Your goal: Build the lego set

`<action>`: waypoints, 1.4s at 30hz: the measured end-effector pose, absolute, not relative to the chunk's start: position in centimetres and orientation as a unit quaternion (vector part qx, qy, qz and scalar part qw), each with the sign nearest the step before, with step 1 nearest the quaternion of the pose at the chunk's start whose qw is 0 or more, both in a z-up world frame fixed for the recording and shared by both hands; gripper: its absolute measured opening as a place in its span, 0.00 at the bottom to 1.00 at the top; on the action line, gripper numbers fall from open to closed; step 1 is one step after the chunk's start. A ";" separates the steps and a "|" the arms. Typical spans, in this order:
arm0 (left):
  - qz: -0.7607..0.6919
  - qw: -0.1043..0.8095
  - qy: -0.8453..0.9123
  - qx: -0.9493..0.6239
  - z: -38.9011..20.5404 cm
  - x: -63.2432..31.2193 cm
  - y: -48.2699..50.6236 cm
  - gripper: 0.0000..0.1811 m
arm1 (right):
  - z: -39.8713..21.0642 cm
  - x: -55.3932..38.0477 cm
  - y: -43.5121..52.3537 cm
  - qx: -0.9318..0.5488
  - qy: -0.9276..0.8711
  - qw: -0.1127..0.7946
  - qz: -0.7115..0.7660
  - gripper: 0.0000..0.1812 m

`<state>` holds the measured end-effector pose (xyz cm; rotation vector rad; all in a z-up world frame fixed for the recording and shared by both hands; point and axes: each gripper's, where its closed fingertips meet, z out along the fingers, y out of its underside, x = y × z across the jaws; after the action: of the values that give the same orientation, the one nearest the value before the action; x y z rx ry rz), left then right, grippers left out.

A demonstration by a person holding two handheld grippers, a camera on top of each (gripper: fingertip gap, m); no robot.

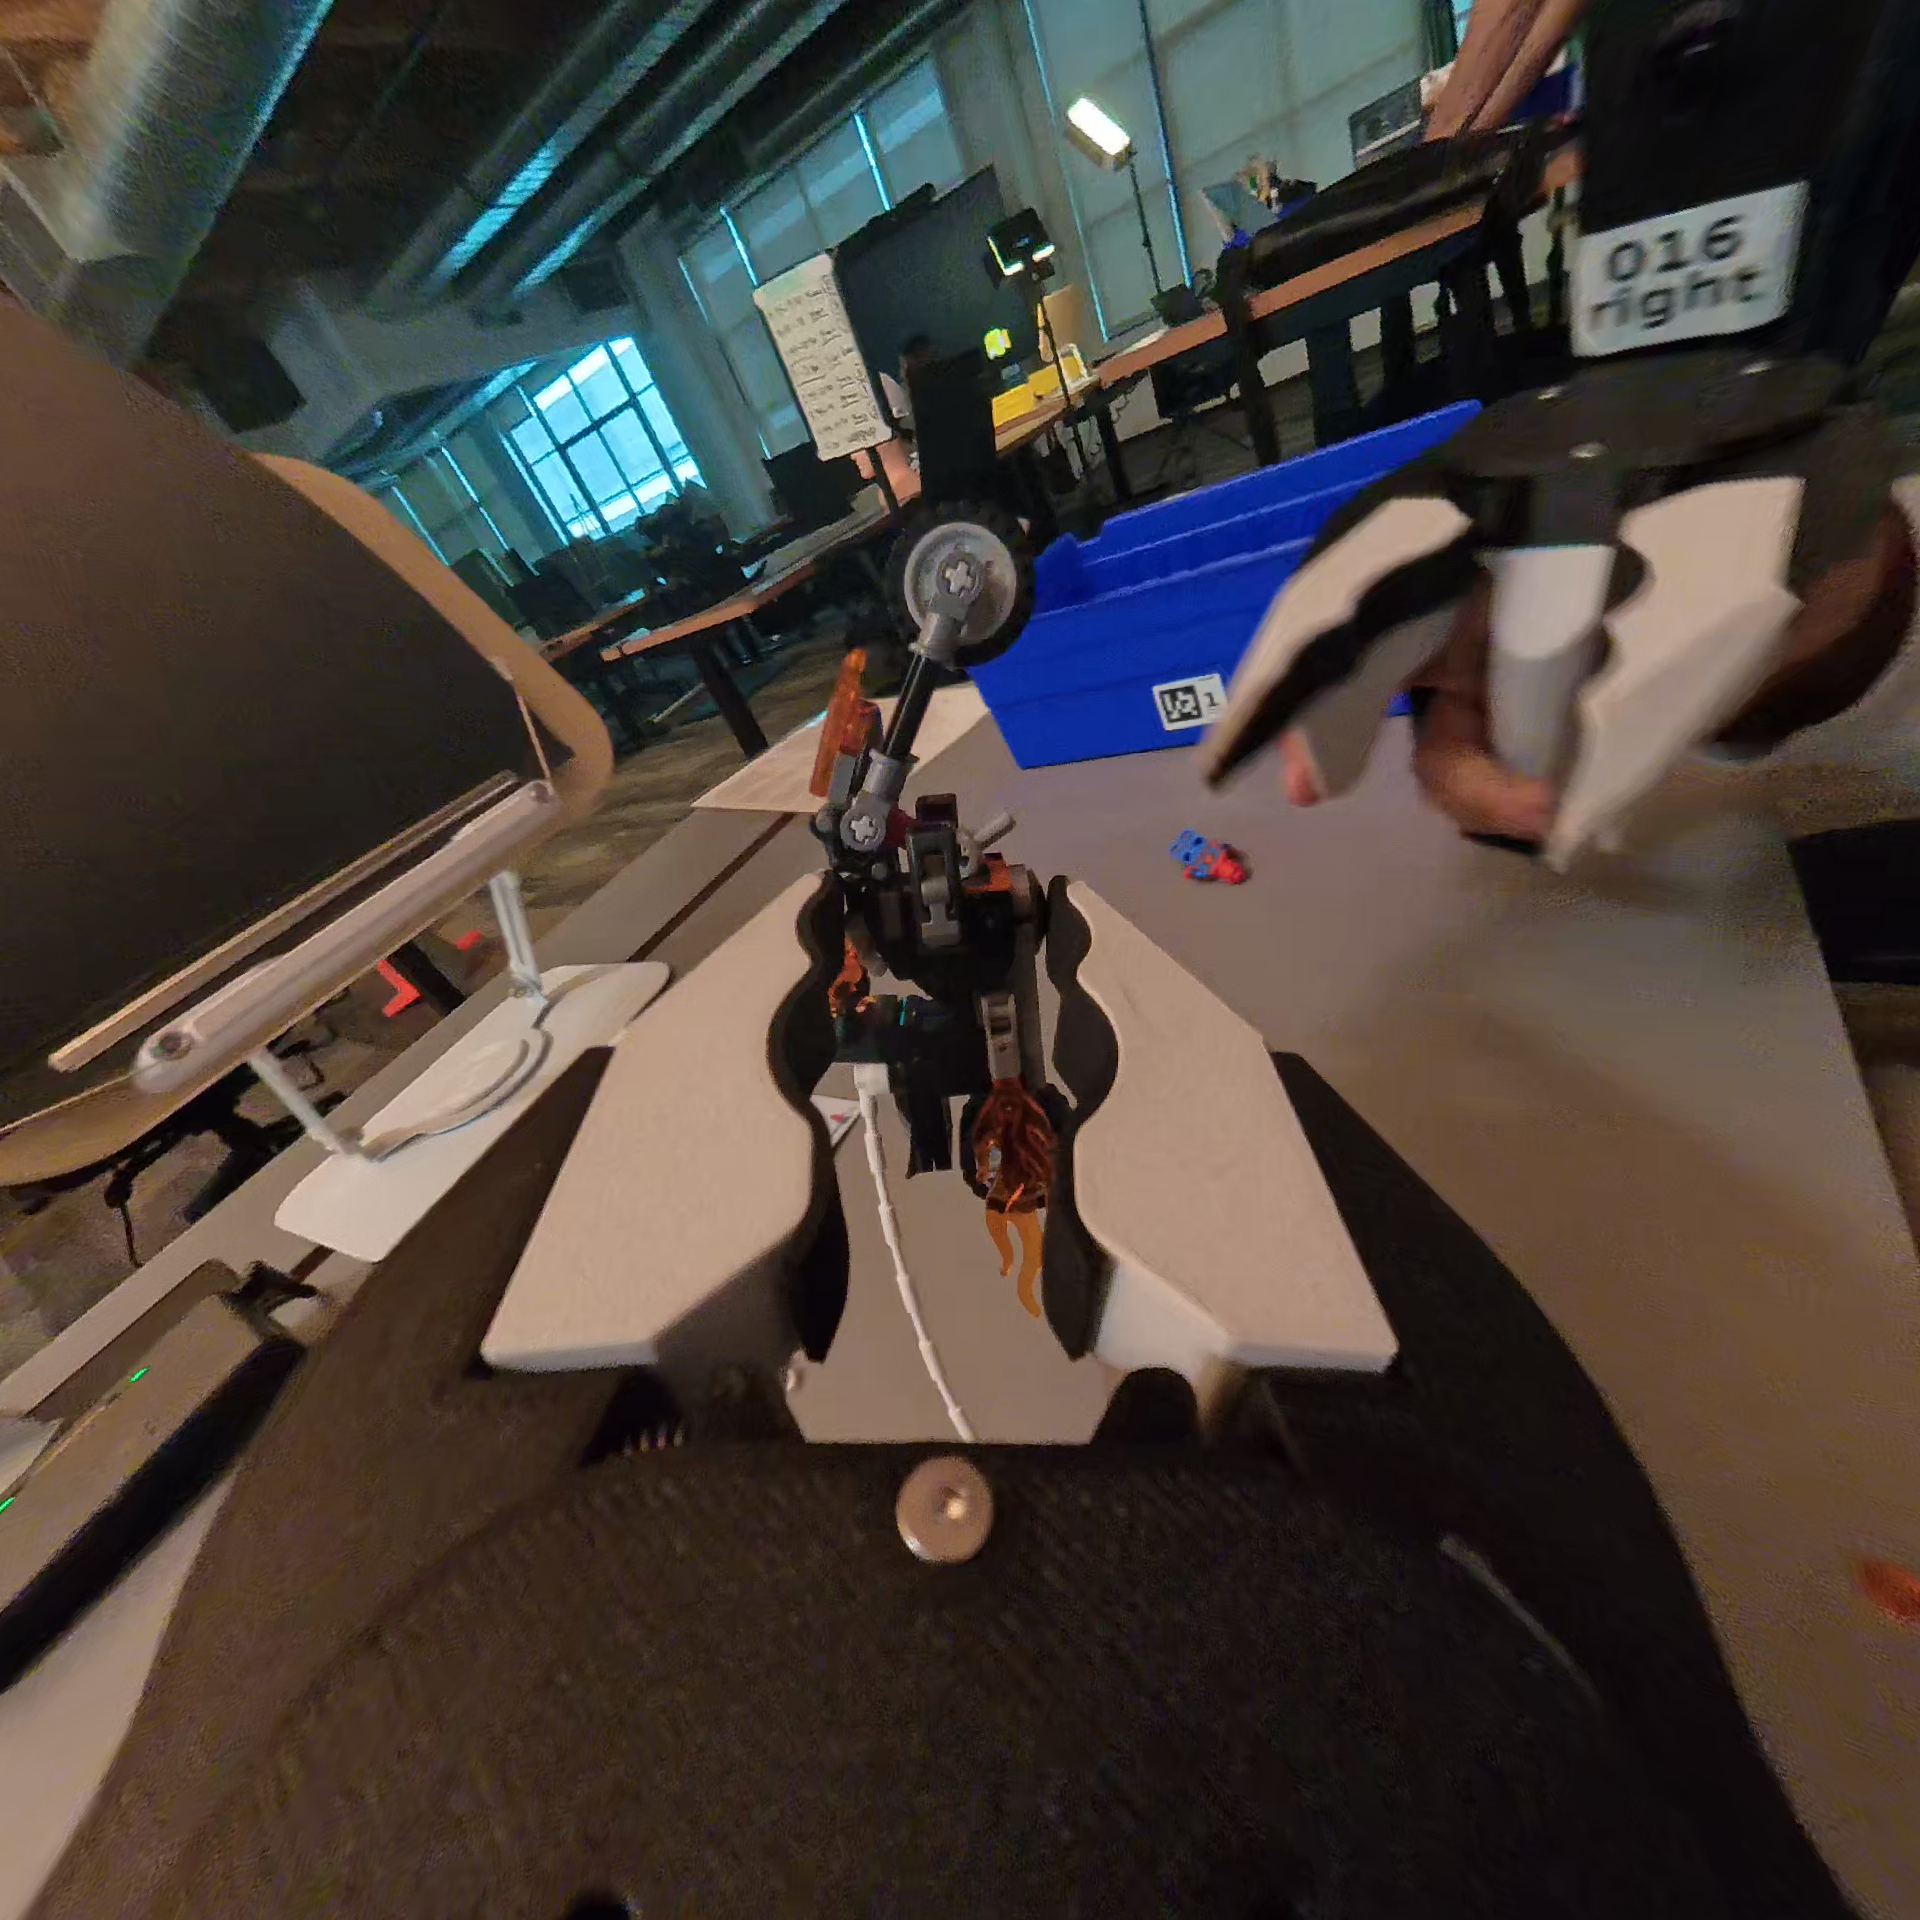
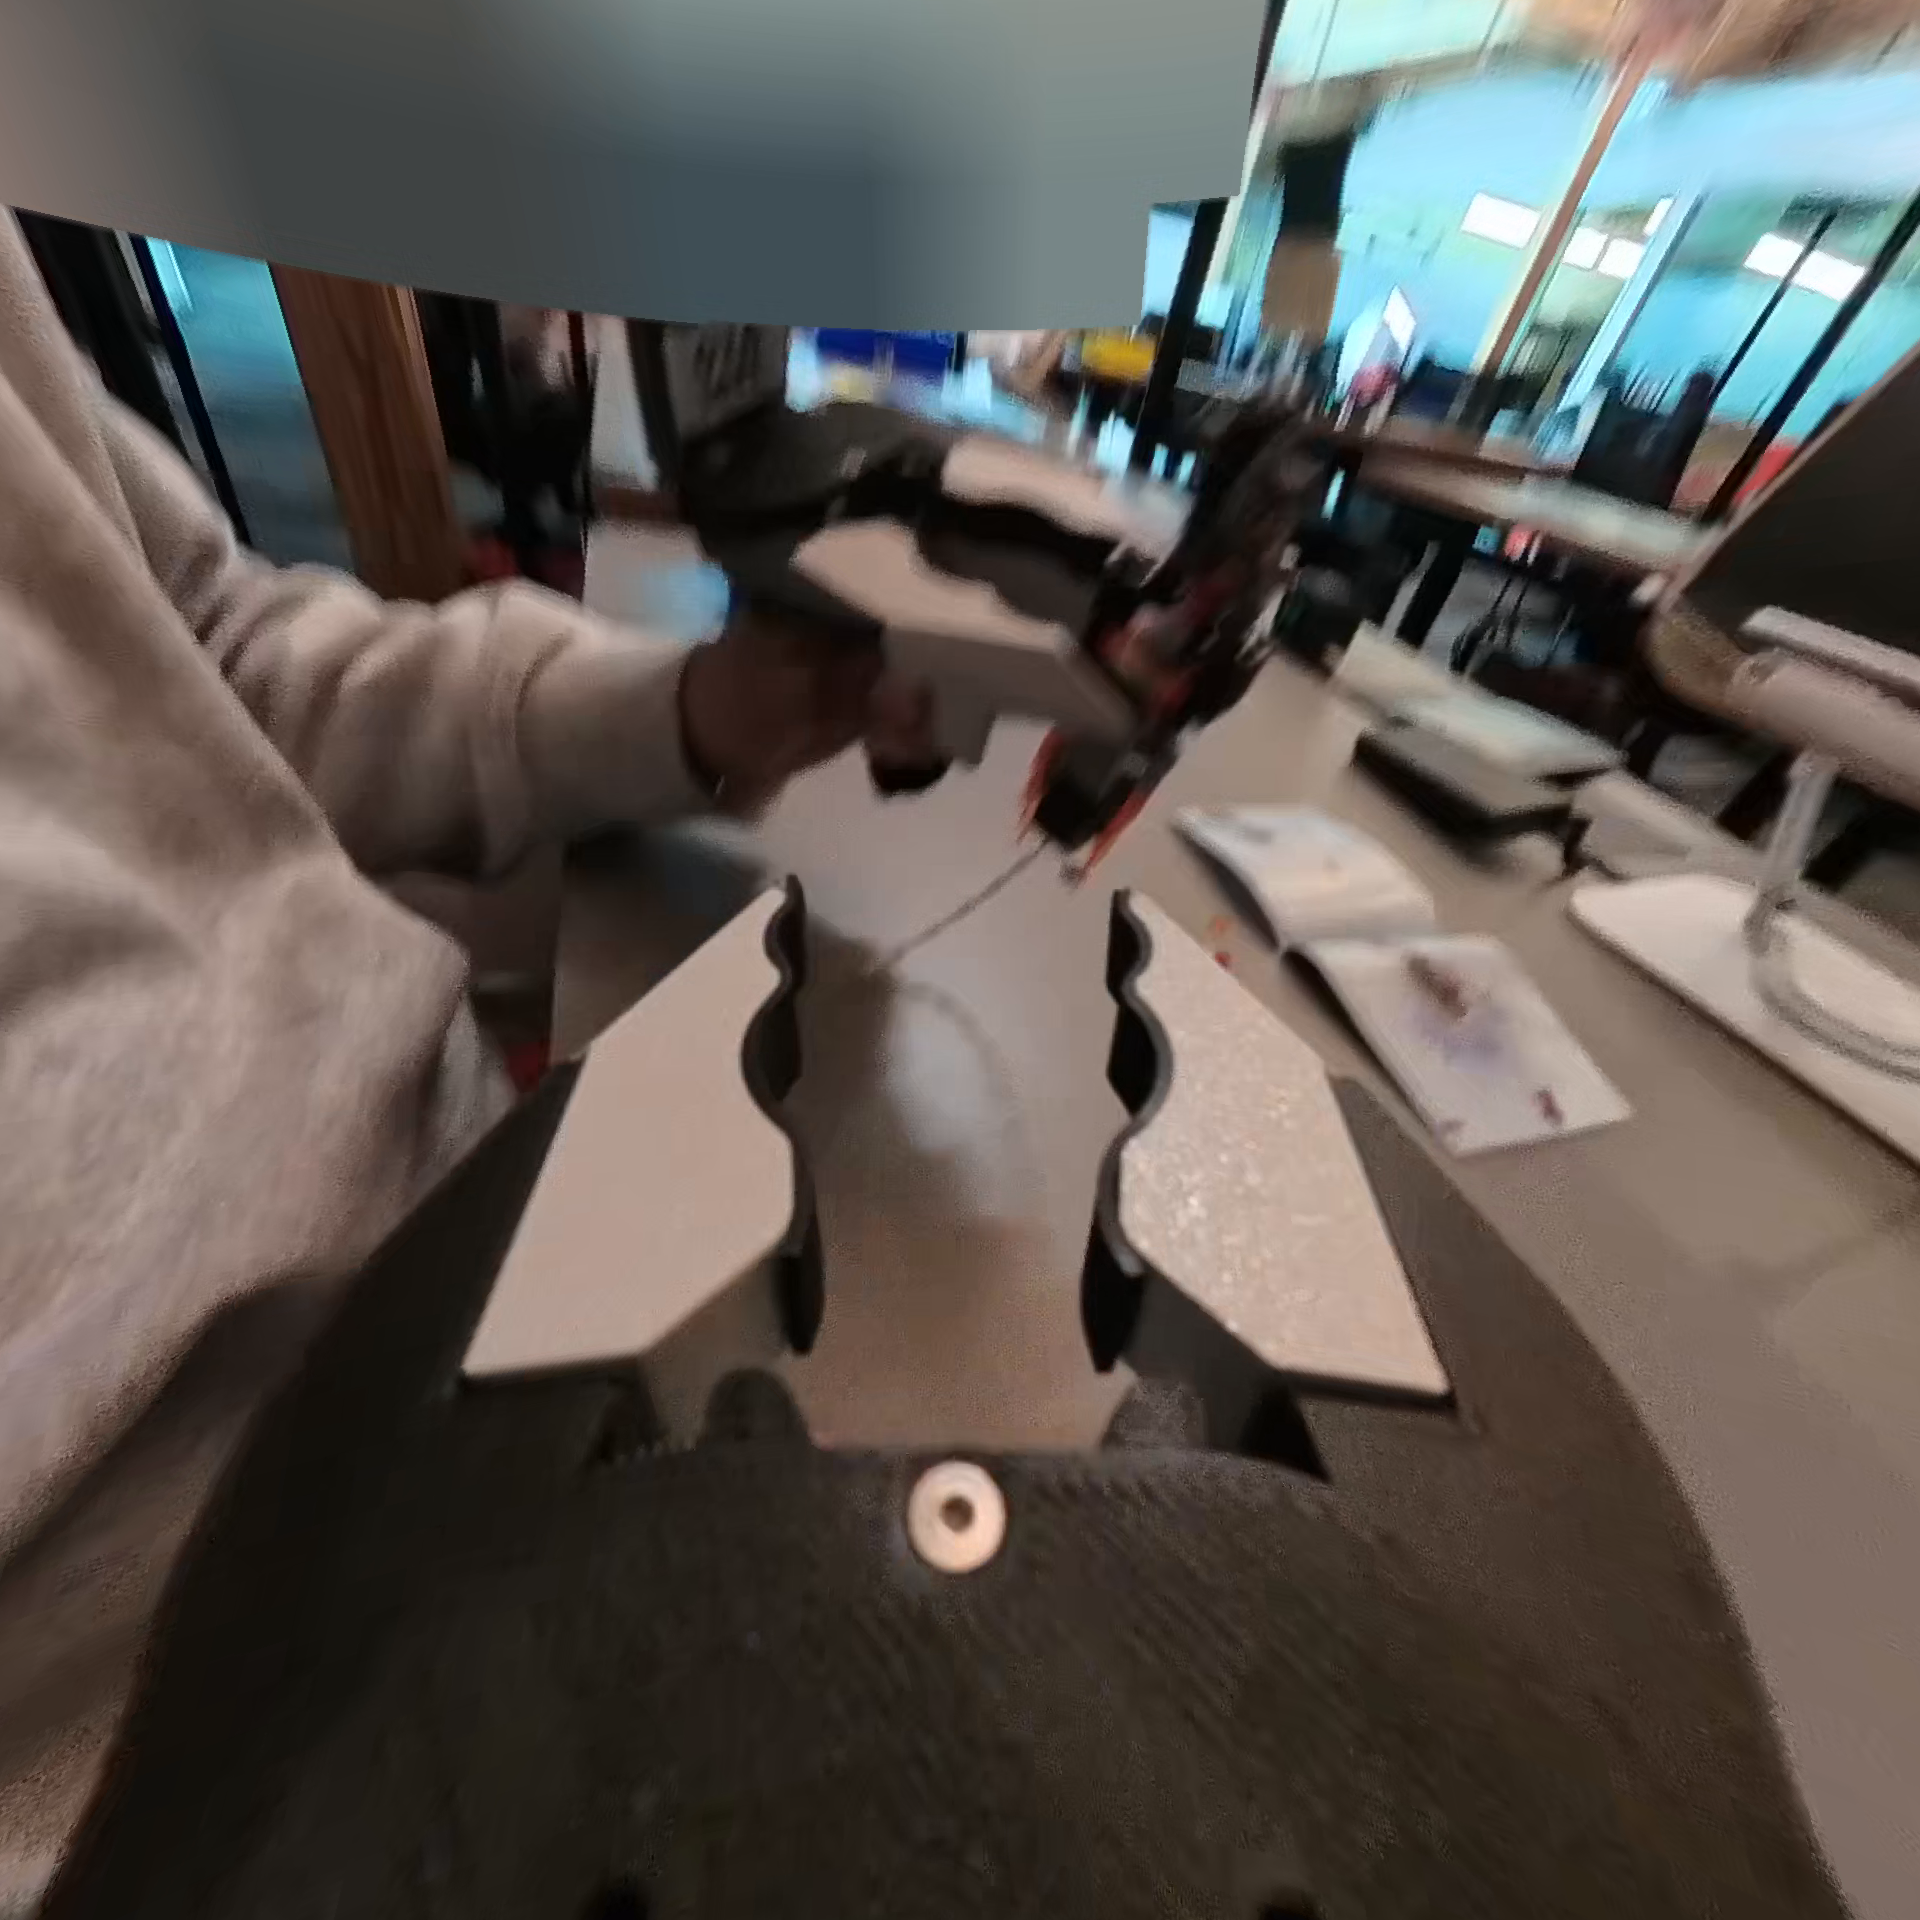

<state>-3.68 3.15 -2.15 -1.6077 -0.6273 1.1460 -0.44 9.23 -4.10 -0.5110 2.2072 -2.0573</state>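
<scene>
My left gripper (image 1: pixel 940 904) is shut on a dark lego motorbike model (image 1: pixel 940 935) with orange flame parts, a white chain and a grey-hubbed black wheel (image 1: pixel 961 594) on a long fork pointing up. It holds the model above the grey table (image 1: pixel 1455 1091). My right gripper (image 2: pixel 956 914) is open and empty; it also shows in the left wrist view (image 1: pixel 1392 800) at the upper right, apart from the model. In the right wrist view the left gripper (image 2: pixel 1101 665) with the blurred model (image 2: pixel 1195 623) is ahead, held by a person's hand.
A small red and blue lego piece (image 1: pixel 1210 857) lies on the table. A blue bin (image 1: pixel 1174 623) stands behind it. An open instruction booklet (image 2: pixel 1434 997) lies to the right. A monitor on a white stand (image 1: pixel 468 1091) is at the left. A person's grey sleeve (image 2: pixel 260 831) fills the left.
</scene>
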 end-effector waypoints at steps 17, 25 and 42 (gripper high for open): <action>0.518 0.525 -0.267 -0.619 -2.5 -2.5 0.8 0.20 | -16.8 10.1 9.5 -0.296 0.851 -0.020 -0.434 0.07; 0.505 0.528 -0.276 -0.625 -3.0 -2.8 0.7 0.20 | -17.2 10.4 9.5 -0.302 0.860 -0.009 -0.412 0.10; 0.491 0.542 -0.286 -0.619 -3.1 -2.9 0.5 0.20 | -17.1 10.5 10.3 -0.293 0.867 -0.007 -0.403 0.02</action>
<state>-2.90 0.46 -3.06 -1.4698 -0.6799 1.1649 10.49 10.25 -17.10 -0.9250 2.7366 -1.2722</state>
